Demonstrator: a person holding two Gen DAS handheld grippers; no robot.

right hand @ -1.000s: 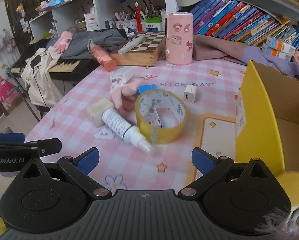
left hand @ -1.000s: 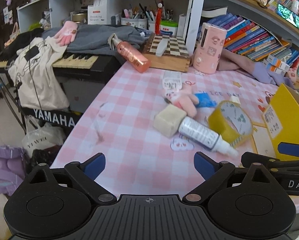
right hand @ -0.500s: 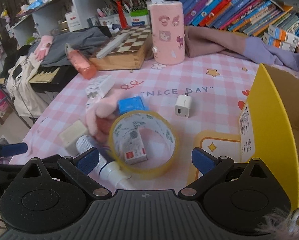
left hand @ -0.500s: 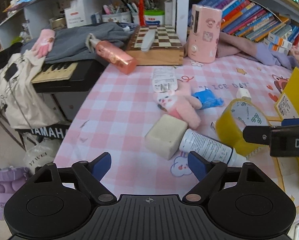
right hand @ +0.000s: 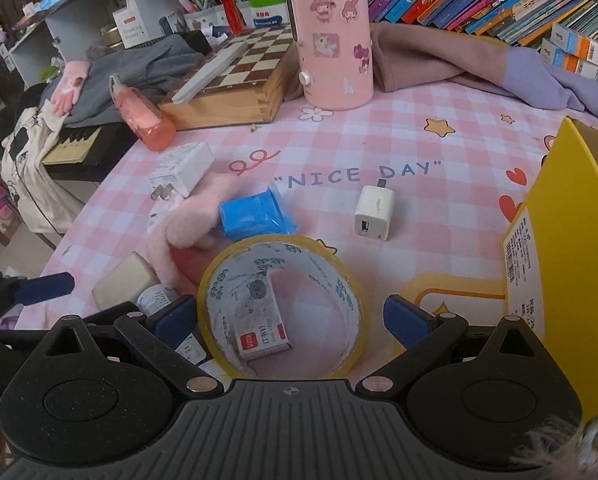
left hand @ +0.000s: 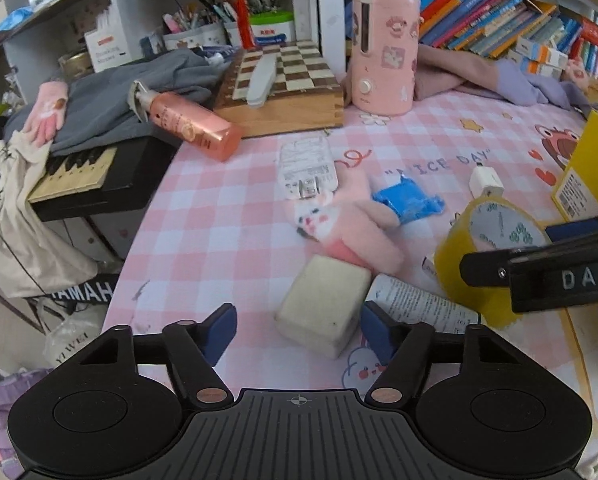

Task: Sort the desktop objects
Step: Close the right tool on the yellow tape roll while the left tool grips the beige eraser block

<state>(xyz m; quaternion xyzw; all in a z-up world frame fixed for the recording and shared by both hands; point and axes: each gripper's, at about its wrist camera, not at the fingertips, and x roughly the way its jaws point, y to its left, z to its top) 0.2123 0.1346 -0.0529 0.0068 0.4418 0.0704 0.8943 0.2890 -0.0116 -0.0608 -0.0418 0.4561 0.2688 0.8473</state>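
Note:
A cream block [left hand: 323,304] lies on the pink checked cloth between the pads of my left gripper [left hand: 299,332]. Its jaws are closing; a gap remains on the left side, so the pads do not press the block. A white bottle [left hand: 415,304] lies against the block's right, and a pink plush [left hand: 355,232] lies behind it. My right gripper [right hand: 291,320] stands open astride a yellow tape roll [right hand: 339,280]. A small staple box [right hand: 259,320] sits inside the roll. One finger of the right gripper [left hand: 539,268] crosses the left wrist view.
An open yellow carton [right hand: 571,240] stands at the right. A blue packet [right hand: 255,216], a white cube charger [right hand: 373,212] and a white plug adapter [right hand: 183,172] lie on the cloth. Behind are a pink bottle [left hand: 191,128], a chessboard box [left hand: 283,92] and a pink cylinder [left hand: 383,48].
Both grippers came forward and down toward the objects. The left jaws narrowed around the cream block. The right gripper moved over the tape roll, which now sits between its pads.

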